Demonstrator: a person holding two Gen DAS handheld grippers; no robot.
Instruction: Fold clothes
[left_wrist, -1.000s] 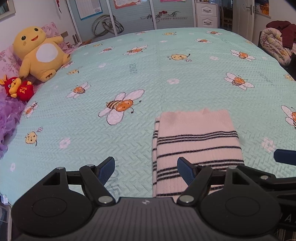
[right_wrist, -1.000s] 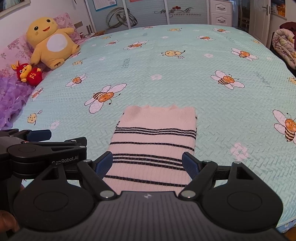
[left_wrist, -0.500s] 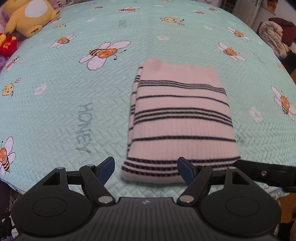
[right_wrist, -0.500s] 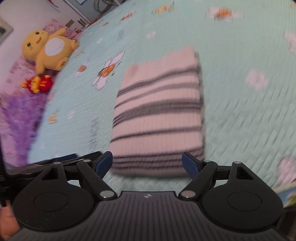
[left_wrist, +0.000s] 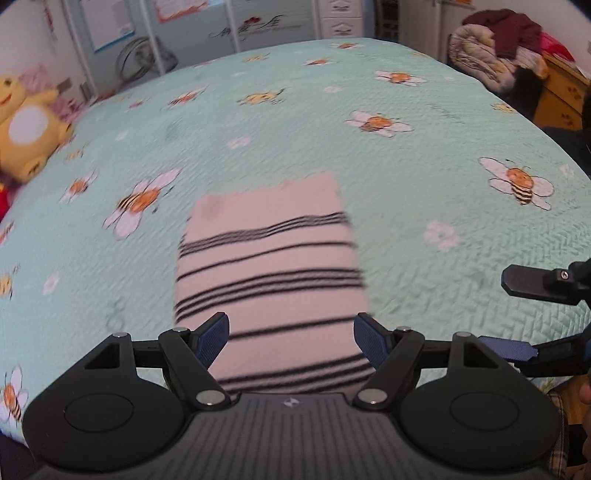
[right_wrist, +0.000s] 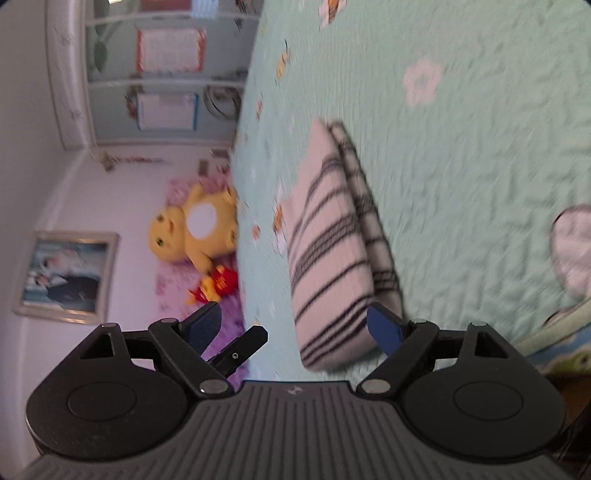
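A folded pink garment with thin black stripes (left_wrist: 273, 266) lies flat near the front edge of the mint bee-print bedspread (left_wrist: 332, 118). My left gripper (left_wrist: 291, 336) hovers open just in front of it, fingers apart with nothing between them. The right wrist view is rolled sideways and blurred; there the folded garment (right_wrist: 328, 251) shows its stacked layers edge-on. My right gripper (right_wrist: 295, 328) is open and empty, close to the garment's near end. In the left wrist view the right gripper's fingers (left_wrist: 532, 284) poke in from the right edge.
A yellow plush toy (left_wrist: 26, 133) and a small red toy (right_wrist: 218, 284) sit at the bed's left side on purple and pink bedding. A heap of clothes and a quilt (left_wrist: 495, 48) lies on a wooden cabinet at the right. Wardrobe doors stand behind the bed.
The right gripper has rolled sideways and swung round the garment's right side, its view turning about ninety degrees. The left gripper tilted back up and shifted right. The folded garment stays put.
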